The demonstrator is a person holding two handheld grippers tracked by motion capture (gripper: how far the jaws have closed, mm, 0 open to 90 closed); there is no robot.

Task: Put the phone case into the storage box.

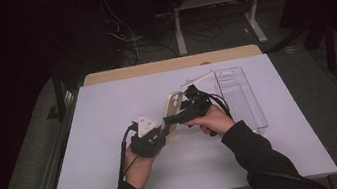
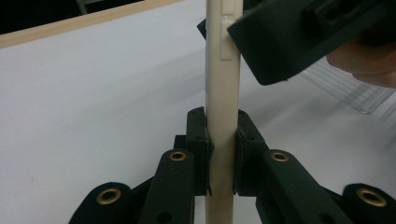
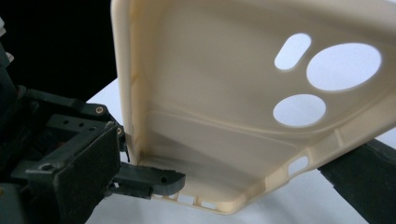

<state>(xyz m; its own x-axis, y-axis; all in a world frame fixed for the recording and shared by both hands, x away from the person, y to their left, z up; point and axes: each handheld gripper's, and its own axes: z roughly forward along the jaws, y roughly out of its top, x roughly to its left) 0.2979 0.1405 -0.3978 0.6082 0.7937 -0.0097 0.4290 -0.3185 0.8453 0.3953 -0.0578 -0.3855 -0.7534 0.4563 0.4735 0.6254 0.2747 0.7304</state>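
Observation:
A cream phone case (image 1: 174, 104) stands tilted above the white table mat. My left gripper (image 1: 159, 137) is shut on its lower end; in the left gripper view the case (image 2: 223, 93) runs edge-on between the pressed pads (image 2: 222, 158). My right gripper (image 1: 170, 119) reaches in from the right, level with the middle of the case, and its black body (image 2: 289, 42) overlaps the upper edge. The right gripper view looks into the hollow inside of the case (image 3: 224, 116) with its camera cut-outs, and the left gripper's jaw (image 3: 144, 179) lies on the bottom rim. Whether the right jaws grip the case is unclear.
A clear plastic tray (image 1: 240, 95) lies on the mat (image 1: 108, 108) just right of the hands, with a white strip (image 1: 198, 79) at its far left corner. A wooden table edge (image 1: 172, 64) runs along the back; desk legs and cables stand beyond it.

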